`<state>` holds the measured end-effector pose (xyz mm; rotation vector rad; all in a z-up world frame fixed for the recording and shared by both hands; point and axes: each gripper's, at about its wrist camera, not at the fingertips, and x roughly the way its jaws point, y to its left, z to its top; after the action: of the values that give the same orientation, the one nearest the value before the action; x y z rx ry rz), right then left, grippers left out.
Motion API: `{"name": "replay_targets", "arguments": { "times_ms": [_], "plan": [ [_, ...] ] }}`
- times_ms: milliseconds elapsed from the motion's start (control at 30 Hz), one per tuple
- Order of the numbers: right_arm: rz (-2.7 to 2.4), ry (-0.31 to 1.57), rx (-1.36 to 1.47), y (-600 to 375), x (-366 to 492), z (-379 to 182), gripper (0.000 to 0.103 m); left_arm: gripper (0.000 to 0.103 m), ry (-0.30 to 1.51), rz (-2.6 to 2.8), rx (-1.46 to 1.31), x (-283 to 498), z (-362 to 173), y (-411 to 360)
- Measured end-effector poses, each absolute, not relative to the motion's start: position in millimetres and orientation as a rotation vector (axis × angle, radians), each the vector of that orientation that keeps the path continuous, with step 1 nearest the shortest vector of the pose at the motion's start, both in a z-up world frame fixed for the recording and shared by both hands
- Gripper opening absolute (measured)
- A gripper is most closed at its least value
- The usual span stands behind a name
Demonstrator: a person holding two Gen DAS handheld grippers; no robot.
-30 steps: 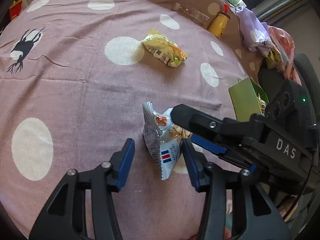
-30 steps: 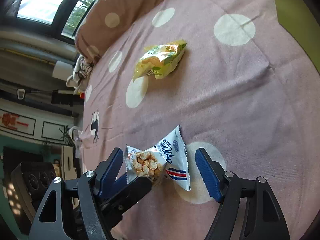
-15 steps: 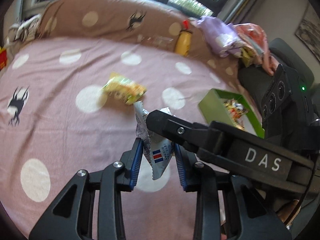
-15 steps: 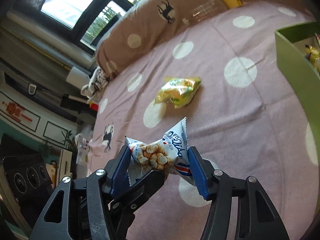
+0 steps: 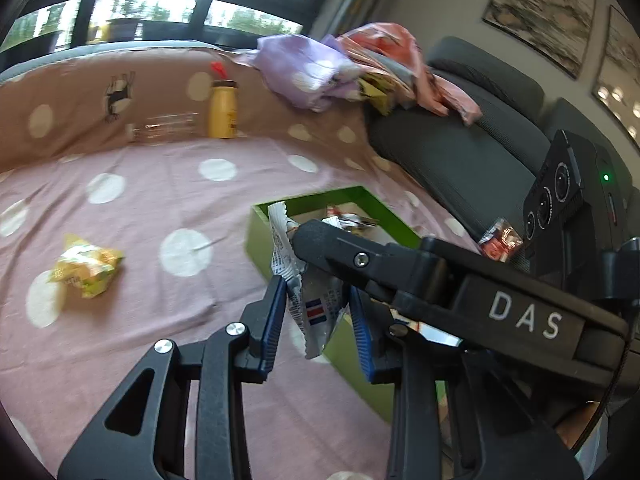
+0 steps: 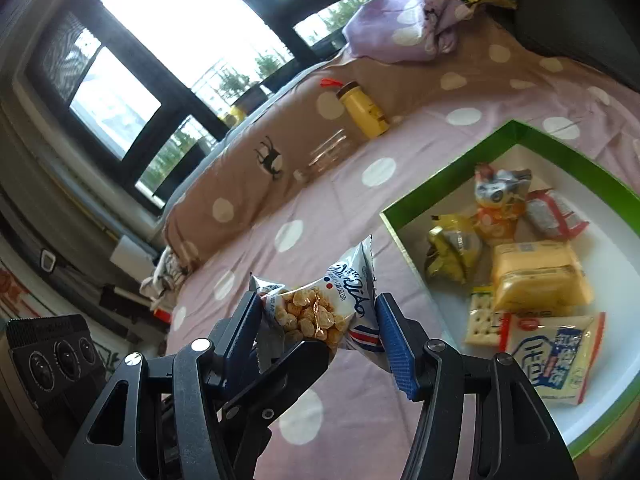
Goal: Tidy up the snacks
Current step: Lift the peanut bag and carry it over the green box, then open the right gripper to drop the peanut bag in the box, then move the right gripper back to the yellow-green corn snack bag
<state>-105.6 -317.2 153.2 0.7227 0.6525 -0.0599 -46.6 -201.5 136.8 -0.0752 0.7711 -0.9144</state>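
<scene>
**Gripping one snack bag with both pairs of jaws**

Holding the white snack packet (image 6: pixel 320 312) between us, we have it pinched from two sides at once. Our right gripper (image 6: pixel 318 326) has its blue pads pressed against the packet's two sides, the jaws partly closed around its puffed body; they have just been closing, with the packet between them. Our left gripper (image 5: pixel 316 312) clamps the packet's flatter lower part, where a red, white and blue mark shows, and its jaws are drawn nearly together on it. In the left wrist view the right gripper's black finger crosses over the packet's crimped top edge.

We hold the packet in the air, clear of the pink spotted bedcover (image 5: pixel 160 208). Just beyond it lies the green box (image 6: pixel 404 200), whose white inside already carries several packets: yellow ones, crackers, and a pale one with blue print. Off to the left on the cover lies a crumpled yellow snack bag (image 5: pixel 86 266). Farther back, against the brown spotted cushion (image 5: pixel 80 112), stand a yellow bottle (image 5: pixel 223 110) and a clear bottle lying on its side (image 5: pixel 166 127).
</scene>
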Motion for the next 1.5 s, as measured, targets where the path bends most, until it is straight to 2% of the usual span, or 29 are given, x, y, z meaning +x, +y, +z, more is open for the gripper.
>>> {"name": "replay_targets", "arguments": {
  "times_ms": [433, 900, 967, 1033, 1067, 1100, 1133, 1167, 1233, 1333, 1500],
  "plan": [
    [-0.305, 0.614, 0.829, -384.0, -141.3, 137.2, 0.061, 0.03, 0.83, -1.106, 0.007, -52.1, 124.3, -283.5],
    [-0.459, 0.67, 0.892, -408.7, -153.7, 117.4, 0.061, 0.029, 0.92, -1.111, 0.042, -60.0, 107.2, -313.0],
    [-0.489, 0.676, 0.883, -408.5, -154.2, 117.6, 0.061, 0.032, 0.909, -1.104, 0.031, -59.5, 109.3, -308.1],
    [-0.496, 0.673, 0.882, -408.4, -155.0, 118.9, 0.061, 0.046, 0.905, -1.087, 0.013, -56.6, 113.4, -299.8],
    [-0.492, 0.666, 0.878, -407.4, -155.5, 120.9, 0.062, 0.048, 0.9, -1.071, 0.013, -55.4, 115.5, -296.1],
    [-0.488, 0.66, 0.871, -406.4, -155.9, 122.9, 0.064, 0.052, 0.892, -1.061, 0.011, -54.3, 118.4, -291.6],
    [-0.487, 0.652, 0.861, -405.1, -155.9, 125.3, 0.07, 0.058, 0.882, -1.048, 0.005, -53.0, 122.1, -285.2],
    [-0.485, 0.642, 0.847, -402.4, -156.1, 128.9, 0.073, 0.066, 0.875, -1.033, -0.001, -51.4, 125.1, -279.5],
    [-0.472, 0.627, 0.818, -395.9, -154.6, 136.5, 0.074, 0.074, 0.86, -0.991, -0.021, -46.6, 132.2, -263.2],
    [-0.447, 0.62, 0.769, -382.8, -149.1, 147.6, 0.076, 0.083, 0.842, -0.903, -0.034, -36.8, 141.7, -235.3],
    [-0.379, 0.63, 0.685, -352.0, -129.7, 162.1, 0.083, 0.092, 0.85, -0.677, -0.061, -7.2, 152.6, -173.2]
  ]
}}
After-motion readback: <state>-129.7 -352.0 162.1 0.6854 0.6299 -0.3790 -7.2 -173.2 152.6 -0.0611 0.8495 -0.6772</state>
